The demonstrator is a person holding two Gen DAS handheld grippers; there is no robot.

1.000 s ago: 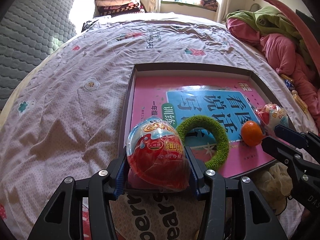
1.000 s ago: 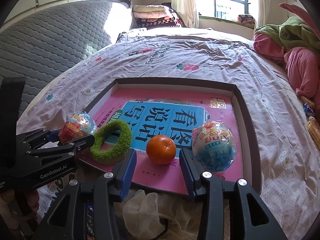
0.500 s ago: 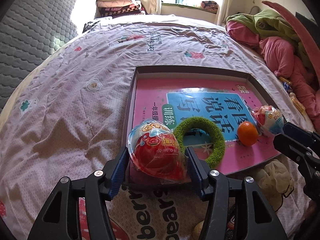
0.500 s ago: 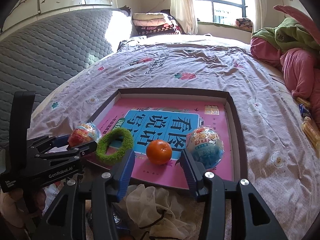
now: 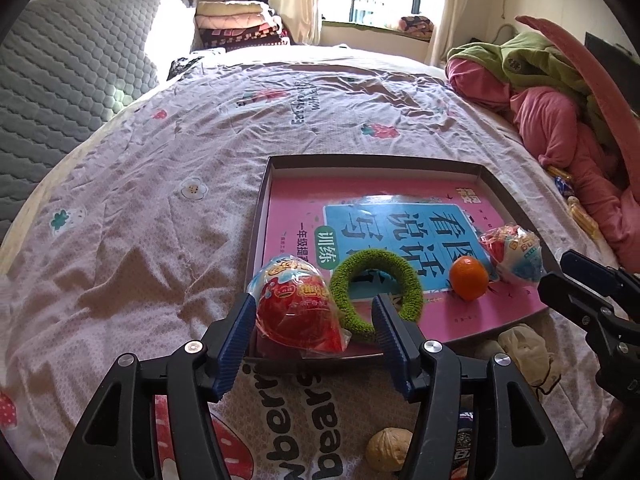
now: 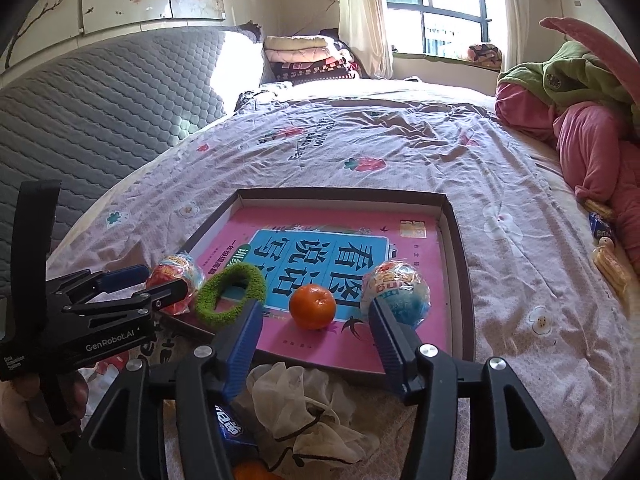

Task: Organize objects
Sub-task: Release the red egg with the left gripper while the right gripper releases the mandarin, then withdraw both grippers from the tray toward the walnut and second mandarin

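Observation:
A shallow brown tray (image 5: 372, 162) (image 6: 340, 194) on the bed holds a pink book (image 5: 304, 208). Along its near edge lie a red toy egg (image 5: 298, 304) (image 6: 176, 280), a green fuzzy ring (image 5: 374, 259) (image 6: 218, 314), an orange (image 5: 469, 278) (image 6: 313, 306) and a blue-white toy egg (image 5: 514, 252) (image 6: 396, 292). My left gripper (image 5: 314, 320) (image 6: 164, 278) straddles the red egg, its jaws opening, the right pad clear of it. My right gripper (image 6: 316, 316) (image 5: 554, 271) is opening in front of the orange and touches nothing.
A crumpled cream cloth (image 6: 308, 400) (image 5: 524, 344), a blue packet (image 6: 228, 428) and a walnut-like ball (image 5: 388, 448) lie on the bedding below the grippers. Pink and green clothes (image 5: 560, 120) pile up at the right, with snacks (image 6: 608, 260) beside them. A grey headboard (image 6: 100, 120) stands left.
The left jaws have spread off the red egg, which stays in the tray's near-left corner. The right jaws have widened too. Both grippers have drawn back and up a little.

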